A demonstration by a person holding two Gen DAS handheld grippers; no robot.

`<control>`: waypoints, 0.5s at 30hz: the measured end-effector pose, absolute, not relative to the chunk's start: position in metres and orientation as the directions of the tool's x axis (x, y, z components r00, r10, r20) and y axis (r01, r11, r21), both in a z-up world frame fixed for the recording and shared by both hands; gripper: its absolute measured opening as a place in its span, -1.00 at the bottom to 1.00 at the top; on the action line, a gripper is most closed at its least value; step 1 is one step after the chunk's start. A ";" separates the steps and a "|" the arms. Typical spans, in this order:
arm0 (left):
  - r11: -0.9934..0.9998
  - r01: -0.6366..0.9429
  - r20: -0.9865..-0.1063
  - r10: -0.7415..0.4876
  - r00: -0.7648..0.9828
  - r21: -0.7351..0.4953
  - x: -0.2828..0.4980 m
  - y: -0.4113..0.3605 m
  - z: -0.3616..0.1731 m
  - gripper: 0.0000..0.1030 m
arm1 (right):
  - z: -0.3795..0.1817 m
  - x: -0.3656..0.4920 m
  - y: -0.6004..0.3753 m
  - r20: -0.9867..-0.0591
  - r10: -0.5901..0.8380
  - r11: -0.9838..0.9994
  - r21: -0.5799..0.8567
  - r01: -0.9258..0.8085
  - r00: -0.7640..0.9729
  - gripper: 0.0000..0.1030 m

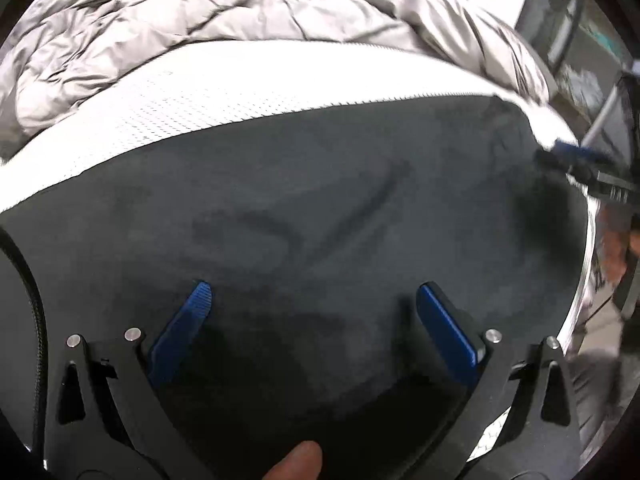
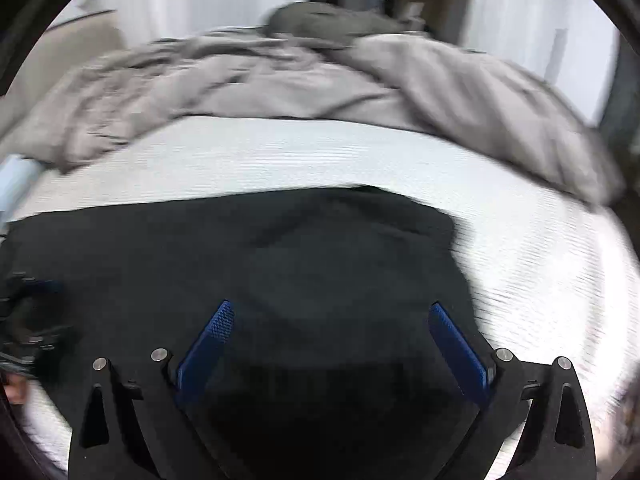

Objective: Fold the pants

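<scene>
Your left gripper hangs over the dark pants with its 2 blue fingers spread wide and nothing between them. In the left wrist view the cloth fills the gap between the pads and runs out past both tips toward 12 o'clock, ending at a straight edge against the white mattress. Whether the tips touch the fabric, you cannot tell from here. A fingertip of your hand shows at 6 o'clock.

Your right gripper is spread just as wide and holds nothing. In the right wrist view the pants lie flat under and ahead of both fingers, reaching toward 9 o'clock. Their right-hand edge passes just beyond the finger at 4 o'clock, with bare mattress from 2 to 5 o'clock. This view is blurred, so contact with the cloth is unclear.

A rumpled grey duvet is heaped across the far side of the bed at 12 o'clock in both views, apart from the pants. At 3 o'clock in the left view, the right gripper sits at the pants' far corner.
</scene>
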State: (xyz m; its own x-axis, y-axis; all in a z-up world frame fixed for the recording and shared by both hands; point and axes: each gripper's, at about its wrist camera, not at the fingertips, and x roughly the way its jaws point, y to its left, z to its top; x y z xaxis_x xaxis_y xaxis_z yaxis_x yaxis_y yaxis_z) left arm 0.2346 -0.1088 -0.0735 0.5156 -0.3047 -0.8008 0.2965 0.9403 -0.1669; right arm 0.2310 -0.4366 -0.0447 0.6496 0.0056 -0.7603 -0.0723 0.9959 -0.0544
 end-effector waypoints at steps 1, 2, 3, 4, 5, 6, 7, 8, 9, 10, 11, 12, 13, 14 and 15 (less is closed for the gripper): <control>0.940 0.291 -0.802 -0.310 0.511 -0.179 0.236 -0.105 -0.074 0.98 | -0.049 0.239 -0.426 -0.776 0.062 0.992 -0.021 -0.124 0.628 0.93; 0.942 0.285 -0.808 -0.306 0.504 -0.179 0.237 -0.103 -0.076 0.98 | -0.054 0.244 -0.419 -0.788 0.099 0.987 0.000 -0.161 0.608 0.93; 0.946 0.275 -0.816 -0.294 0.497 -0.173 0.239 -0.101 -0.079 0.98 | -0.064 0.251 -0.406 -0.807 0.147 0.976 0.025 -0.215 0.572 0.93; 0.950 0.266 -0.824 -0.281 0.492 -0.165 0.240 -0.100 -0.082 0.98 | -0.072 0.252 -0.395 -0.822 0.158 0.970 0.026 -0.242 0.546 0.93; 0.953 0.259 -0.830 -0.269 0.489 -0.157 0.241 -0.100 -0.085 0.98 | -0.084 0.256 -0.389 -0.840 0.144 0.961 -0.006 -0.275 0.523 0.93; 0.954 0.259 -0.832 -0.263 0.488 -0.150 0.241 -0.101 -0.087 0.98 | -0.095 0.258 -0.383 -0.852 0.092 0.949 -0.081 -0.304 0.515 0.93; 0.957 0.255 -0.833 -0.252 0.492 -0.139 0.241 -0.102 -0.088 0.98 | -0.102 0.255 -0.383 -0.842 0.035 0.937 -0.159 -0.311 0.538 0.93; 0.961 0.245 -0.832 -0.240 0.500 -0.130 0.241 -0.102 -0.088 0.98 | -0.104 0.253 -0.394 -0.828 0.002 0.933 -0.201 -0.300 0.561 0.94; 0.962 0.239 -0.833 -0.236 0.501 -0.128 0.242 -0.102 -0.089 0.98 | -0.105 0.253 -0.407 -0.829 -0.017 0.938 -0.207 -0.279 0.560 0.95; 0.963 0.234 -0.833 -0.236 0.501 -0.131 0.242 -0.101 -0.089 0.98 | -0.102 0.255 -0.432 -0.829 -0.049 0.953 -0.207 -0.223 0.557 0.93; 0.964 0.230 -0.834 -0.234 0.499 -0.133 0.244 -0.100 -0.090 0.98 | -0.099 0.254 -0.457 -0.826 -0.056 0.967 -0.184 -0.174 0.561 0.93; 0.965 0.223 -0.835 -0.232 0.498 -0.136 0.245 -0.099 -0.090 0.98 | -0.098 0.254 -0.475 -0.816 -0.133 0.971 -0.221 -0.091 0.562 0.96; 0.965 0.219 -0.835 -0.235 0.498 -0.141 0.246 -0.098 -0.090 0.98 | -0.099 0.253 -0.496 -0.795 -0.243 0.958 -0.288 0.008 0.556 0.96; 0.965 0.218 -0.835 -0.236 0.496 -0.144 0.246 -0.098 -0.090 0.98 | -0.099 0.254 -0.505 -0.790 -0.272 0.954 -0.298 0.043 0.549 0.96; 0.965 0.217 -0.837 -0.236 0.493 -0.145 0.247 -0.097 -0.089 0.98 | -0.099 0.254 -0.518 -0.807 -0.225 0.970 -0.235 0.052 0.546 0.96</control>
